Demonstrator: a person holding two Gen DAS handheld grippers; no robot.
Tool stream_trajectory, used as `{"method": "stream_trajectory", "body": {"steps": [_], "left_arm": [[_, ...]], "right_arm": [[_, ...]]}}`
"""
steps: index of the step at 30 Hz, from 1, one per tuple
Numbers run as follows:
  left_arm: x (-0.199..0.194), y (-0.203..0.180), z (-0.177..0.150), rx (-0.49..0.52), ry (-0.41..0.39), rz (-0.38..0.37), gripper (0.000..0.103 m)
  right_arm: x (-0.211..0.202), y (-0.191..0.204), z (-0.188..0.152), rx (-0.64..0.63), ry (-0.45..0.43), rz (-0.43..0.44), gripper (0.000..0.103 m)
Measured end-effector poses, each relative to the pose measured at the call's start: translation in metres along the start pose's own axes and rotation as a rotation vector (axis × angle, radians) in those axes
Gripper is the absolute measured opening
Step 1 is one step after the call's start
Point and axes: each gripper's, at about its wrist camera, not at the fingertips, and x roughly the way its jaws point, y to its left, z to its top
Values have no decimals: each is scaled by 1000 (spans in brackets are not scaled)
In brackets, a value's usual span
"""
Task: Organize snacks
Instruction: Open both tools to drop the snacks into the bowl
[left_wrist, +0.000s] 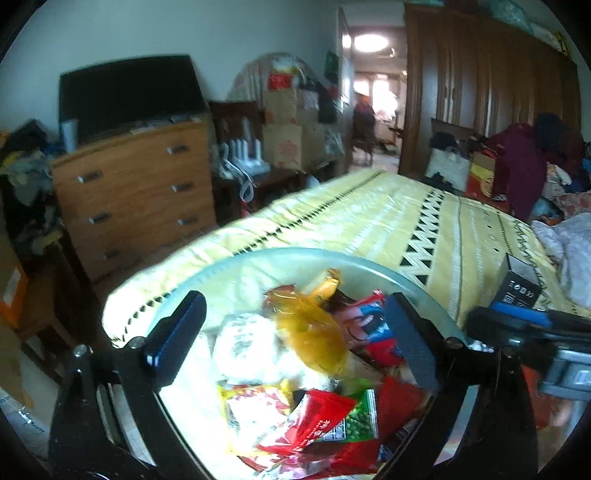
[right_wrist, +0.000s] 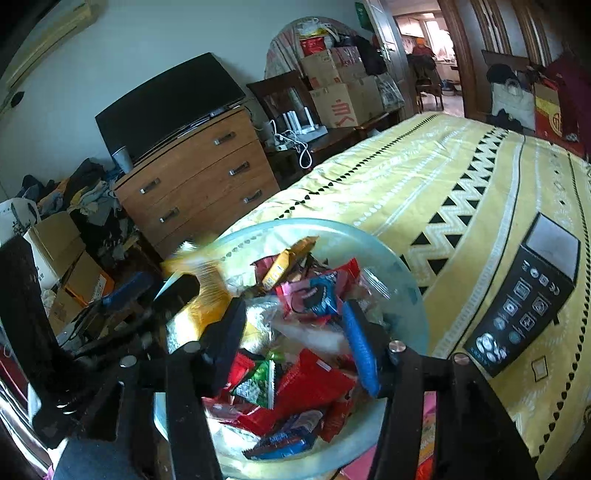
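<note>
Snacks fill a wide glass bowl that sits at the near end of a bed spread with a yellow patterned cover. We hold our left gripper over the pile with its jaws wide apart and nothing between them but air above the packets; an orange-yellow packet lies loose in the gap. We hold our right gripper over the same bowl from the near right, jaws partly apart, a black finger on the left and a blue one on the right, clamping nothing. Red, green and blue wrappers lie heaped beneath it. A blurred yellow packet shows at the bowl's left rim, just by the other gripper. To the right on the cover lies a black box. Far left stands a wooden chest of drawers with a dark screen on top.
</note>
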Motion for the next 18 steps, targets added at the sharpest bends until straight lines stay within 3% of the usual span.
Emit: {"method": "stream_trajectory", "body": {"steps": [3, 6, 13, 16, 18], "left_arm": [[-10, -1, -2, -5, -4, -20, 98], [-34, -16, 0, 2, -42, -91, 98], [-128, -143, -18, 185, -155, -504, 98], [-148, -200, -44, 280, -139, -645, 98], [-146, -229, -63, 353, -97, -694, 98]], "right_arm": [[-30, -10, -20, 2, -34, -4, 66], [-71, -32, -60, 31, -69, -31, 66], [-161, -131, -163, 151, -34, -236, 66], [-202, -195, -191, 238, -32, -348, 66], [-228, -246, -207, 298, -41, -424, 66]]}}
